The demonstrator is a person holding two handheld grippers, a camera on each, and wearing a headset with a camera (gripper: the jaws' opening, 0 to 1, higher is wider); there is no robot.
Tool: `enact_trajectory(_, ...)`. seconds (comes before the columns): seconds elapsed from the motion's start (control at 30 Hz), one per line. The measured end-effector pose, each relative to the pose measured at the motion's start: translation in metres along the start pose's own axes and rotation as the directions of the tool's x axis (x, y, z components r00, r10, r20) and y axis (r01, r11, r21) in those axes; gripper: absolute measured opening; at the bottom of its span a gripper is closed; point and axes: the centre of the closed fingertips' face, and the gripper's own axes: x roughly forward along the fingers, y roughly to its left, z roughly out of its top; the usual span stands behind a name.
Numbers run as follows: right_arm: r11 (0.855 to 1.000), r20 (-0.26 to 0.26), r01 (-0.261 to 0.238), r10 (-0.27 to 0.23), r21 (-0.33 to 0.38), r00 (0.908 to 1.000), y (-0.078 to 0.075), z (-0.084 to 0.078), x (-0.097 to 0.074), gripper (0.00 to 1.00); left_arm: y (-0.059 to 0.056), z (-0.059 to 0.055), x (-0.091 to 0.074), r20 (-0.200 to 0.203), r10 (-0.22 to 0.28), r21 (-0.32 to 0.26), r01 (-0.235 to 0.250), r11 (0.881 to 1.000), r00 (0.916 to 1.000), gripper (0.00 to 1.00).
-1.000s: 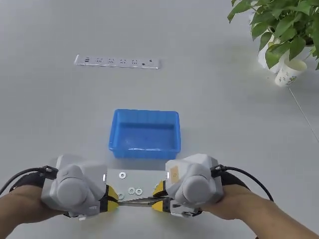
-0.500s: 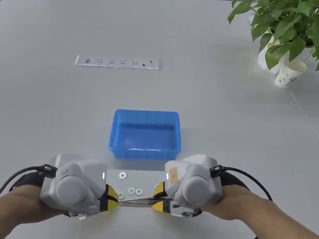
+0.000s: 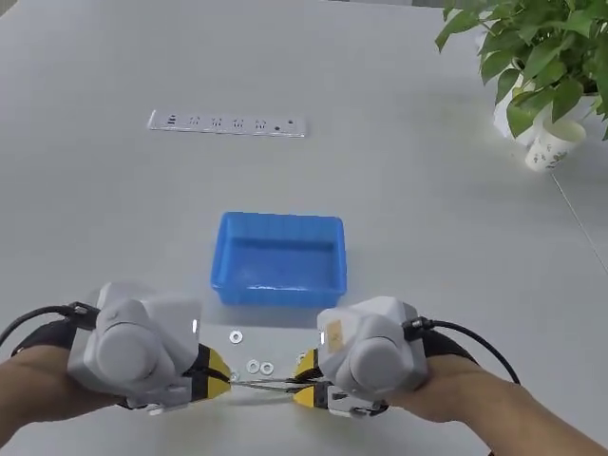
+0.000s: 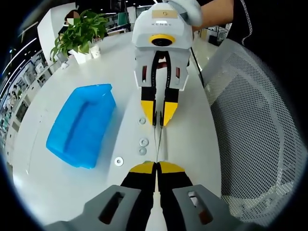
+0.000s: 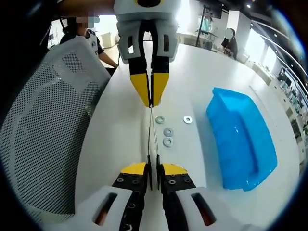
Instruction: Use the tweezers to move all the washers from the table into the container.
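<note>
- Blue plastic made up the container (image 3: 277, 290), a shallow open tray that sat on the grey-white table (image 3: 427, 237), just beyond the two grippers in the head view.
- Small metal washers (image 5: 168, 131) lay flat on the table between the container and the grippers. The right gripper view showed four of them: two side by side, and two more close together nearer that gripper.
- None of the washers could be seen inside the container. Its floor looked bare apart from glare.
- The tweezers (image 3: 261, 383) ran as a thin dark line between the two grippers, which faced each other tip to tip, low over the table. The washers lay just beside that line, on the container's side.
- The left gripper (image 3: 220, 376) had its yellow-tipped jaws pressed together on one end of the tweezers.
- The right gripper (image 3: 302, 378) had its jaws closed to a narrow slit on the other end.
- Whether the tweezers' tips pinched a washer could not be told.
- A hand (image 3: 38, 389) held the left gripper and another hand (image 3: 446, 389) the right.
- A white power strip (image 3: 226, 123) lay well beyond the container, and a potted plant (image 3: 541, 47) stood at the far right with a paper cup (image 3: 546, 147) beside it.
</note>
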Motion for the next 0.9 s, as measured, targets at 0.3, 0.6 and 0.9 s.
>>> enact_trajectory(0.3, 1.0, 0.005, 0.002, -0.002, 0.002, 1.0, 0.0, 0.001, -0.003, 0.12, 0.001, 0.02, -0.011, 0.033, -0.005, 0.02, 0.005, 1.0, 0.9994, 0.04)
enact_trajectory(0.6, 1.0, 0.016, 0.0, 0.0, 0.007, 0.9999, 0.001, 0.005, -0.007, 0.12, 0.002, 0.039, -0.02, 0.062, -0.01, 0.044, 0.007, 0.999, 0.998, 0.04)
enact_trajectory(0.9, 0.999, 0.05, 0.007, -0.009, 0.033, 0.9987, 0.002, 0.011, -0.01, 0.11, 0.002, 0.058, -0.027, 0.1, -0.017, 0.059, 0.011, 0.998, 0.9949, 0.04)
